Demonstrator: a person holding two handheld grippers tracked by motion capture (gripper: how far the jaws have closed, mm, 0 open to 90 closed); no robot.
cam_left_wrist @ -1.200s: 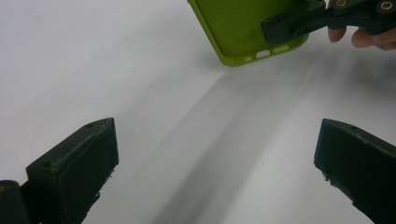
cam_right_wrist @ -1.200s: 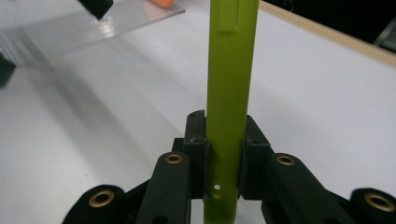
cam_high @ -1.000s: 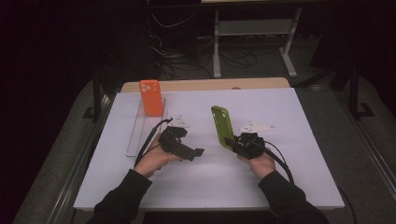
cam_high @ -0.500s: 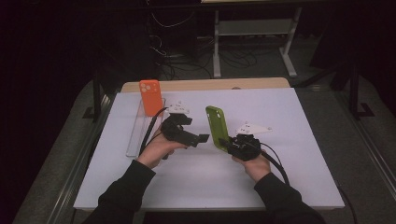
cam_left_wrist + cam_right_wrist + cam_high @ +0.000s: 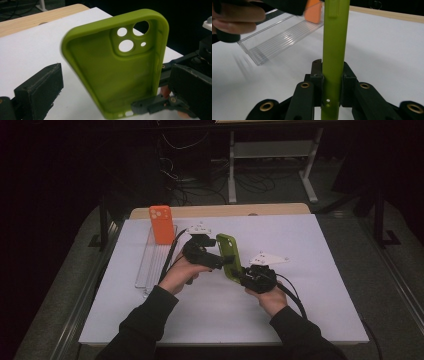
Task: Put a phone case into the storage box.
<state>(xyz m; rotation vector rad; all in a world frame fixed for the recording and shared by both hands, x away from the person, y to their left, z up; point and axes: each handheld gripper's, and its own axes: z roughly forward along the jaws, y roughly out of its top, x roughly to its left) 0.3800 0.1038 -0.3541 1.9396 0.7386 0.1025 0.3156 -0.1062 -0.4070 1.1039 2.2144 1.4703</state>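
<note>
A green phone case (image 5: 228,255) stands upright above the white table, and my right gripper (image 5: 243,276) is shut on its lower end. In the right gripper view the case (image 5: 335,45) shows edge-on, pinched between the two jaws of that gripper (image 5: 332,82). My left gripper (image 5: 218,262) is right beside the case, on its left. In the left gripper view the case's hollow inside (image 5: 117,70) faces the camera with the camera holes at its top, and the left gripper (image 5: 117,87) is open, one jaw on either side of the case without touching it.
A clear ribbed rack (image 5: 152,262) lies on the left of the white table (image 5: 320,270), with an orange phone case (image 5: 161,224) standing at its far end. The rack (image 5: 279,37) lies close to the left hand (image 5: 234,22). A wooden strip (image 5: 270,210) borders the table's far side.
My left gripper has moved right and forward, up to the green case. The right gripper has carried the case a little to the left, toward the left gripper.
</note>
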